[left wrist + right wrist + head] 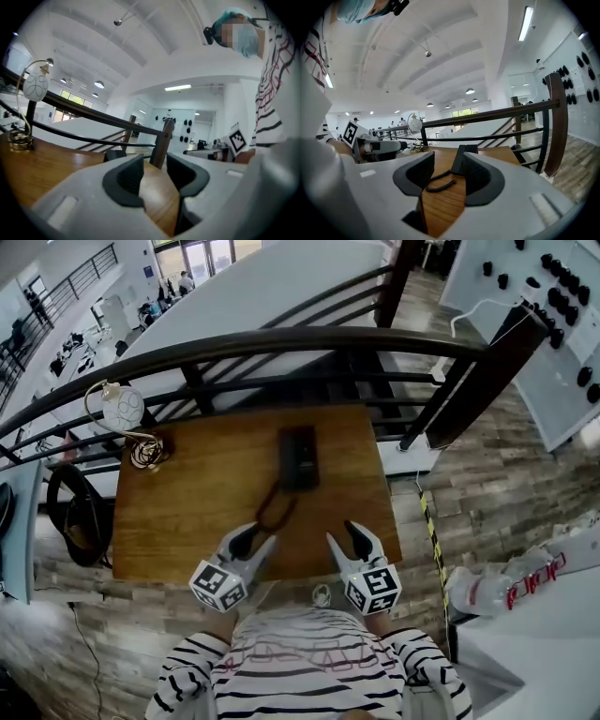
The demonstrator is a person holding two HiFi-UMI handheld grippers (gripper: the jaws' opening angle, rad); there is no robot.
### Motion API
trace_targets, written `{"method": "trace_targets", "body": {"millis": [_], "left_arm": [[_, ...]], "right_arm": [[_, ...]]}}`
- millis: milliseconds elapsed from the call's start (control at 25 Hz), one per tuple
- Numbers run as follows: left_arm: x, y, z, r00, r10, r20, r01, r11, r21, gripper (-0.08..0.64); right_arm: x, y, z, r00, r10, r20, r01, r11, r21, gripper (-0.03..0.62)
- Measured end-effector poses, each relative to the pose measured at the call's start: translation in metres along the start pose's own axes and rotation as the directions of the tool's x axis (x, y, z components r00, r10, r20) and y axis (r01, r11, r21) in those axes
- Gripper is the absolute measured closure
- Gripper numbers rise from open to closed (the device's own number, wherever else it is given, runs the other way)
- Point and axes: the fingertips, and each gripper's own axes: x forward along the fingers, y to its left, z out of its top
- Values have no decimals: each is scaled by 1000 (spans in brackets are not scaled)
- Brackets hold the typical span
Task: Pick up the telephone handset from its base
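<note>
Telephone handset [298, 456] sits on its base, dark block at centre of the wooden table [202, 507], towards the far edge by the railing [281, 341]. Its coiled cord [271, 511] trails down-frame towards the person. Left gripper [251, 540] and right gripper [343, 540] hover over the near table edge at bottom centre, both with jaws spread and nothing between the pads, well short of the phone. Risks, as I judge them: a jaw catches the cord on the way in and drags the whole set; a grip set too low takes base and handset together; a shove nudges the phone towards the railing edge. Globe lamp [122, 411] at upper left is well apart, so little risk there.
</note>
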Motion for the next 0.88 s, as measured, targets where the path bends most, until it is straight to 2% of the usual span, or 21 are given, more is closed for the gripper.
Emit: {"method": "trace_targets", "body": {"millis": [280,480,680,880], "left_arm": [[57,3,-15,993,121,-11,-121,992,-26,407],[78,13,-6,985,173,-18,-174,984,-48,405],[92,41,10,984,171,-52,-173,984,-37,405],[116,75,17,986,126,-112,-132,990,-46,399]], "right_arm": [[16,-56,9,991,133,-26,-134,989,-58,407],[29,-77,12,981,184,-57,-189,975,-116,403],[53,-86,12,981,181,-74,-188,976,-107,397],[90,-91,19,984,154,-84,-163,981,-103,393]]}}
